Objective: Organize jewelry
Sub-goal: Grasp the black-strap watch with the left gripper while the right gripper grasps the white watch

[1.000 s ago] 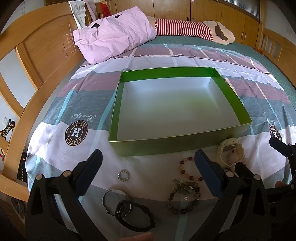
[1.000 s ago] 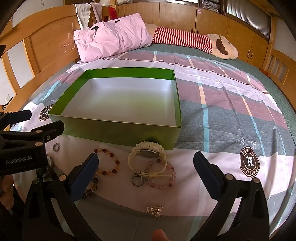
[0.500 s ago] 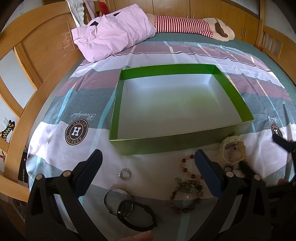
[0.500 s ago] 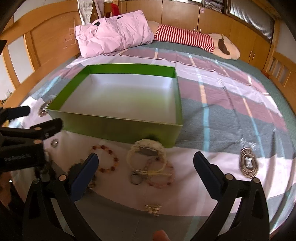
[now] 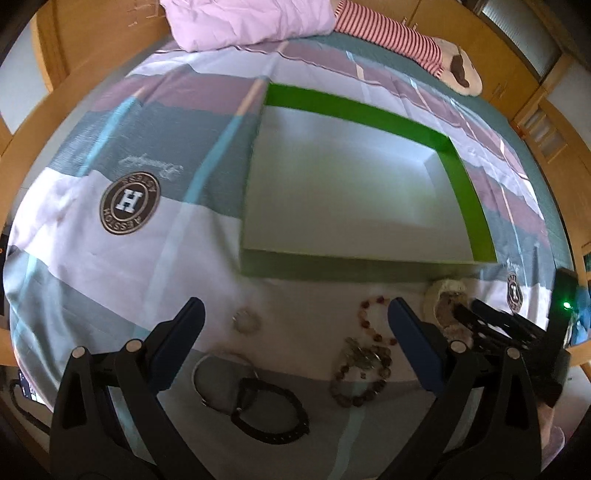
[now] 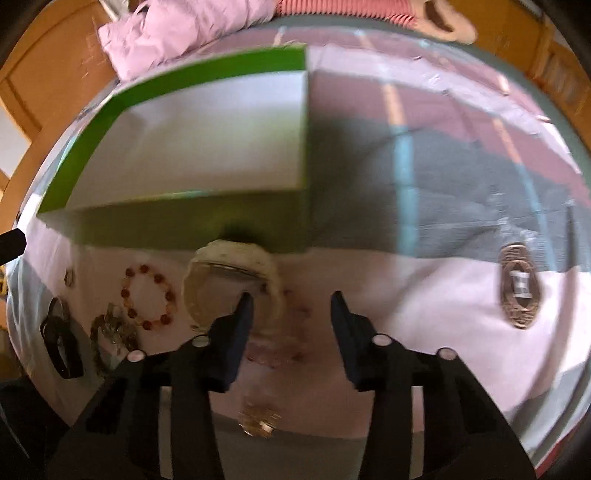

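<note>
An empty green box [image 5: 465, 192] [image 6: 177, 229] with a white inside lies on the bedspread. In front of it lie a cream watch [image 6: 229, 266] [image 5: 443, 295], a red bead bracelet [image 6: 147, 295] [image 5: 369, 317], a dark bead bracelet [image 5: 362, 373], a small ring [image 5: 245, 321], a silver bangle [image 5: 218, 380], a black strap [image 5: 273, 413], a pink bead bracelet [image 6: 273, 354] and a gold piece [image 6: 258, 424]. My right gripper [image 6: 291, 306] is open, low over the watch, left finger tip at its band. My left gripper [image 5: 295, 321] is open above the ring and bangle.
The bed has a striped bedspread with round logos [image 5: 129, 203]. A pink pillow [image 5: 251, 18] and a striped plush toy [image 5: 391, 33] lie at the far end. A wooden bed frame [image 5: 55, 107] runs along the left.
My right gripper has dropped down and forward onto the watch and its fingers have narrowed. My left gripper has swung left and tilted down; the box sits more to the right.
</note>
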{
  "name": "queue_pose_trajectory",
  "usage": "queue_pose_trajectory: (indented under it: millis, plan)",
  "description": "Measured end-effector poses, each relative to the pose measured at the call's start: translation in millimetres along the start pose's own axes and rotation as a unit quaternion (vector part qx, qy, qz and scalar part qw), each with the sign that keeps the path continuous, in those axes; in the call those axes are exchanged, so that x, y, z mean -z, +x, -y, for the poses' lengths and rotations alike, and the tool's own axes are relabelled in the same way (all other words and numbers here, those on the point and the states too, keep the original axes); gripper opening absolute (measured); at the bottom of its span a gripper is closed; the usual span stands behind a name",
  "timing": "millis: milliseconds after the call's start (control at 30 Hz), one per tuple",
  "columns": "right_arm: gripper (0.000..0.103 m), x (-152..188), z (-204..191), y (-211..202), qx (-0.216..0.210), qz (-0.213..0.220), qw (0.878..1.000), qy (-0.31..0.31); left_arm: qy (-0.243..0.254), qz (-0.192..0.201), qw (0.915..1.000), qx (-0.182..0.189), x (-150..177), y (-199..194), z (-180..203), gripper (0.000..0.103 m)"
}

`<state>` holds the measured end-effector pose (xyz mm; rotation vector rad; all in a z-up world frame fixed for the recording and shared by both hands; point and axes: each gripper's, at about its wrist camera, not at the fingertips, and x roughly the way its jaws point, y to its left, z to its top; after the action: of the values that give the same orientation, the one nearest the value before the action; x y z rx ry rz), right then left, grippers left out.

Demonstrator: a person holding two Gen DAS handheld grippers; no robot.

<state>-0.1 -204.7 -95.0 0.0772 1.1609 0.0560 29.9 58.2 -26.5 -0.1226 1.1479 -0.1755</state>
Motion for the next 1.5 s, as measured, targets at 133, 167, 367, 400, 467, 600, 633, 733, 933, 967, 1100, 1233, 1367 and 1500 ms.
queue_pose_trajectory:
  millis: [133,167,367,400,467,600,633,733,933,967,1100,1233,1367,1500]
  plan:
    - [0.008,3,-13,-13,-0.059,0.025,0.998,-0.026,0.012,-0.017,0.9997,-0.009,0,4,1,0.1]
    - [0.008,3,-14,-16,-0.078,0.03,0.996,-0.025,0.013,-0.031,0.9994,-0.01,1,7,-2,0.1]
    - [0.008,2,-16,-22,-0.094,0.039,0.994,-0.026,0.029,-0.104,0.9936,0.034,15,18,-17,0.1]
    - [0.008,2,-14,-21,-0.093,0.037,0.995,-0.025,0.034,-0.108,0.993,0.034,18,19,-18,0.1]
    - [0.008,3,-14,-22,-0.089,0.036,0.995,-0.027,0.042,-0.122,0.9912,0.03,26,22,-20,0.1]
    - [0.009,3,-17,-22,-0.088,0.037,0.995,-0.031,0.049,-0.157,0.9861,0.023,44,36,-25,0.1]
    - [0.009,2,-17,-22,-0.089,0.036,0.995,-0.033,0.05,-0.164,0.9849,0.023,48,40,-25,0.098]
    - [0.011,4,-21,-23,-0.09,0.037,0.995,-0.034,0.053,-0.191,0.9796,0.034,58,51,-23,0.065]
    - [0.011,3,-20,-29,-0.093,0.051,0.994,-0.031,0.033,-0.172,0.9826,0.062,52,60,-15,0.043]
    - [0.011,3,-19,-29,-0.093,0.051,0.994,-0.028,0.033,-0.162,0.9838,0.069,50,60,-12,0.042]
    - [0.011,3,-12,-30,-0.085,0.053,0.995,-0.013,0.027,-0.109,0.9904,0.08,34,53,2,0.042]
    - [0.011,3,-4,-33,-0.081,0.057,0.995,0.009,0.003,-0.069,0.9903,0.12,18,38,7,0.048]
    - [0.019,2,4,-33,-0.056,0.057,0.997,0.023,-0.015,-0.062,0.9929,0.101,15,45,9,0.062]
    - [0.034,3,6,-32,-0.05,0.059,0.997,0.026,-0.029,-0.071,0.9941,0.077,18,57,4,0.072]
